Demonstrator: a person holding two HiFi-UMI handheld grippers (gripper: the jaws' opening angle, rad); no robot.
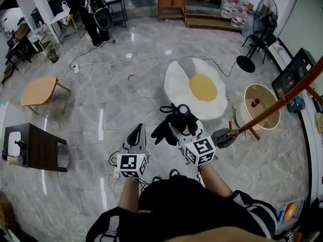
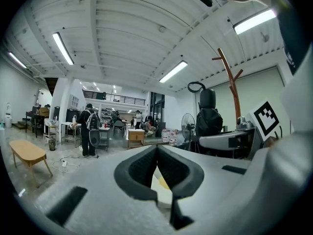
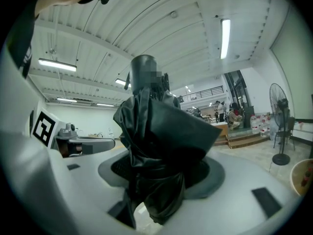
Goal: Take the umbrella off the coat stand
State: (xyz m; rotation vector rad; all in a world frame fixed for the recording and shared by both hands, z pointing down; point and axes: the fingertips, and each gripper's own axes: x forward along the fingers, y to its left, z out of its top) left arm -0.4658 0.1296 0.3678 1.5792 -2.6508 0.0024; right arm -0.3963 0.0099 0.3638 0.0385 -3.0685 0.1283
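**Head view with both gripper views.** Both forearms (image 1: 128,200) reach forward from the person's dark-clad torso, side by side and level, with the grippers pointing toward the far side of the room.

- **Left gripper:** The left gripper (image 1: 136,131), grey with dark pads, has its jaws brought together at the tips and nothing between them. Through the slot behind the tips a patch of the white-and-yellow egg-shaped rug (image 1: 202,87) shows.
- **Right gripper:** The right gripper (image 1: 177,127) sits slightly farther out. Its jaws are clamped on the black folded fabric umbrella (image 3: 156,131), which stands upright between the pads, its crumpled canopy bulging above them and hanging below.
- **Umbrella and stand:** The umbrella is clear of the brown wooden coat stand (image 1: 282,99) and lies to its left, over the grey marble floor (image 1: 101,110).
- **Markings:** Each gripper bears a white cube (image 1: 132,165) printed with black square markers.
- **Hidden or cut off:** The fabric covers most of the right gripper's pads. In the head view the umbrella's lower end is hidden behind that gripper, and the frame's right edge cuts off the stand's top.
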